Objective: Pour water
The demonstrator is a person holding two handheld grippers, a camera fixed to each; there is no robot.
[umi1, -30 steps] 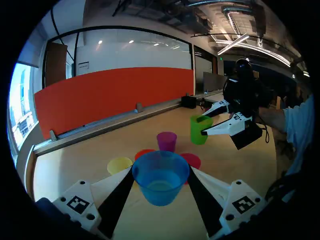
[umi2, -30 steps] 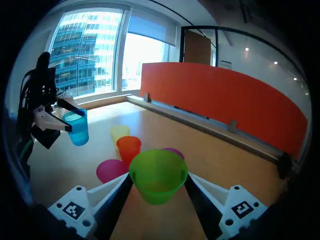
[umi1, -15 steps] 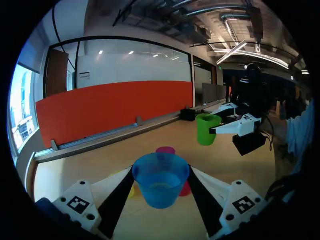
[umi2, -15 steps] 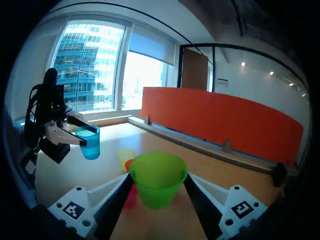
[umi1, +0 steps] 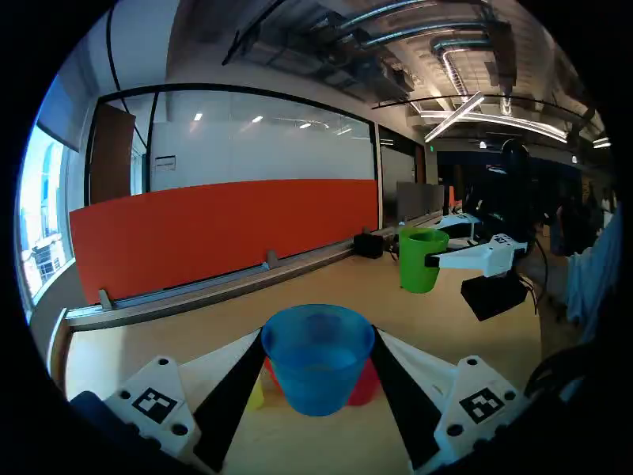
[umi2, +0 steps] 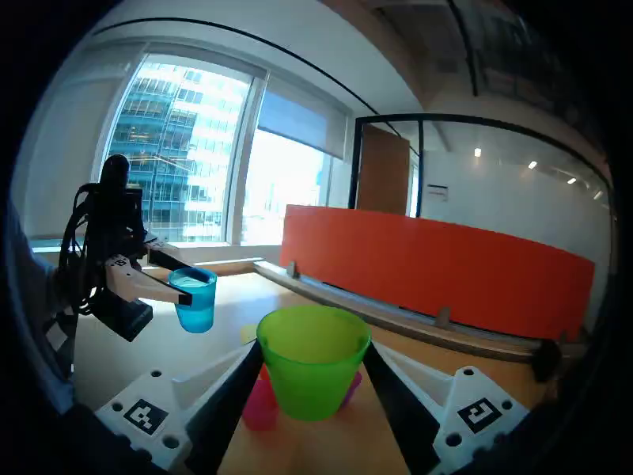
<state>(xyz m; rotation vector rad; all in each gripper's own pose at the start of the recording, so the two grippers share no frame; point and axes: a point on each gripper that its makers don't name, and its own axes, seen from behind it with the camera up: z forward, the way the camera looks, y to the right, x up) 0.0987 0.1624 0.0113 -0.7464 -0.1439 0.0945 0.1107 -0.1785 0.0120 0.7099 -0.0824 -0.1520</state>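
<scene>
Spilling is the main risk. The blue cup point(umi1: 318, 372) carries water, seen through its wall at lower centre of the left gripper view. The green cup point(umi1: 418, 261) hangs well apart from it, right of centre in that view. Tipping the blue cup before its lip is over the green one would send water onto the bench point(umi1: 443, 332) and the pink cup point(umi2: 261, 404) standing below. A hard squeeze during the tilt could also buckle the thin wall or let it slip. The left claw point(umi1: 316, 340) is closed to cup width, its 2 fingers pressing the upright blue cup. The right claw point(umi2: 313, 356) clamps the green cup the same way; I cannot tell what is inside it
</scene>
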